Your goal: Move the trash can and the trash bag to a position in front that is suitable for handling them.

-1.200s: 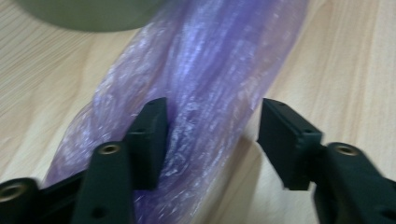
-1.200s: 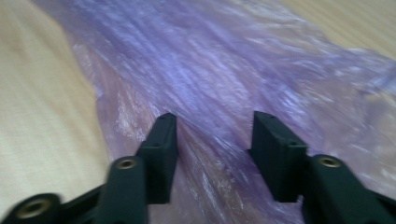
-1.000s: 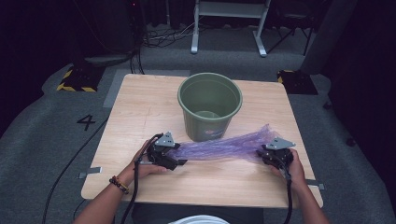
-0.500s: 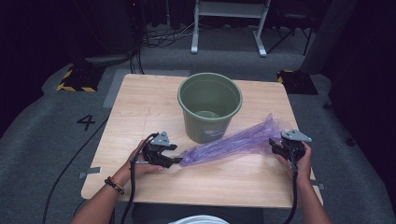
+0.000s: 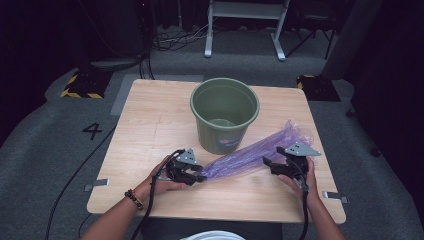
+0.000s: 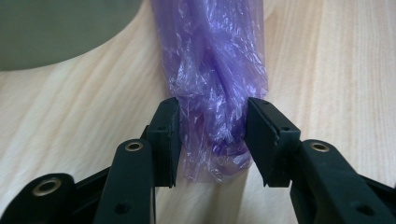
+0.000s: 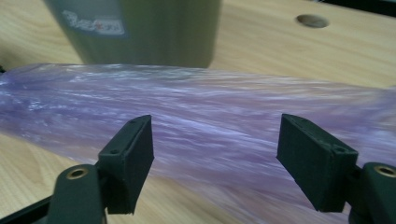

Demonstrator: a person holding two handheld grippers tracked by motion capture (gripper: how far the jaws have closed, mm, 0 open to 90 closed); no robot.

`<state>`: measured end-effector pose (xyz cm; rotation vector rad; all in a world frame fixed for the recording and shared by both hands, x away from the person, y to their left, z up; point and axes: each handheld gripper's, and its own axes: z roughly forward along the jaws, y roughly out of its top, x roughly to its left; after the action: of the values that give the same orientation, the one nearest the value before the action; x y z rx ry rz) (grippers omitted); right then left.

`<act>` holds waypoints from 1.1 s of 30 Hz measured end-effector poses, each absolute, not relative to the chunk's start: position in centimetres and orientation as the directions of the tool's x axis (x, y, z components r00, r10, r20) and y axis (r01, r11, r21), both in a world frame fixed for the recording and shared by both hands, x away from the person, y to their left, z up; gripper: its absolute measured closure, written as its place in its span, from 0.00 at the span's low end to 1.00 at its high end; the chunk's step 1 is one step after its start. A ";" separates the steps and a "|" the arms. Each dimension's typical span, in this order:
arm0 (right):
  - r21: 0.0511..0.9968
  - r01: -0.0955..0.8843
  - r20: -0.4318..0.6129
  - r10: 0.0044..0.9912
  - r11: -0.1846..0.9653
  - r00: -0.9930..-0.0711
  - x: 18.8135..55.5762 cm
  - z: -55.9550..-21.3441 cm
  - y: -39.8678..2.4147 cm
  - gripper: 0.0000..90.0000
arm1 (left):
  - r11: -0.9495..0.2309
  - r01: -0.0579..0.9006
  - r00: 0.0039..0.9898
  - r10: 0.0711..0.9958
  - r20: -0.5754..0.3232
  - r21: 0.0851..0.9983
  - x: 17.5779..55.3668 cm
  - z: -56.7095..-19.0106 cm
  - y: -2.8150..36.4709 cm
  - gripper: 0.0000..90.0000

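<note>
Purple crinkled plastic bag [image 5: 250,154] is lying pinched at its bunched end inside the left gripper [image 6: 212,140], while the right gripper [image 7: 215,161] is gaping empty just before it.

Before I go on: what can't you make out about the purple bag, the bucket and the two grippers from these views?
- Crumpled purple plastic bag: its mouth cannot be told; motion blur smears it in the right gripper view.
- Round green plastic bucket: the label is blurred and cut by the top edge, unreadable. Its bottom looks bare, but is too small in the high view.
- Right gripper: jaws open with the bag beyond them; contact unclear.
- Left gripper: jaws clamp the bunched end; the bag's tip is hidden there.
</note>
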<state>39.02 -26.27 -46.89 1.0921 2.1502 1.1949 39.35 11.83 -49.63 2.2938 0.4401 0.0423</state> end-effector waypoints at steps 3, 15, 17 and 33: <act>0.835 0.446 -0.015 0.825 0.321 -0.565 39.9 -47.7 -25.5 0.27 | -0.642 0.284 0.946 0.310 -0.098 0.712 39.0 -49.6 11.4 0.61; 0.762 0.533 -0.027 0.840 0.368 -0.542 42.3 -50.2 -24.4 0.21 | -0.658 0.254 0.958 0.273 -0.090 0.709 37.9 -49.6 9.8 0.47; 0.756 0.537 -0.025 0.836 0.375 -0.548 42.4 -50.3 -24.4 0.21 | -0.657 0.248 0.958 0.276 -0.079 0.712 37.9 -49.6 9.8 0.38; 0.772 0.465 -0.048 0.770 0.433 -0.637 42.0 -49.4 -22.6 0.18 | -0.539 0.377 0.856 0.513 -0.061 0.753 39.4 -48.4 19.7 0.27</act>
<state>42.02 -22.58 -49.38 1.0487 2.2957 1.0541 39.45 19.73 -48.39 2.2024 0.6431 0.2108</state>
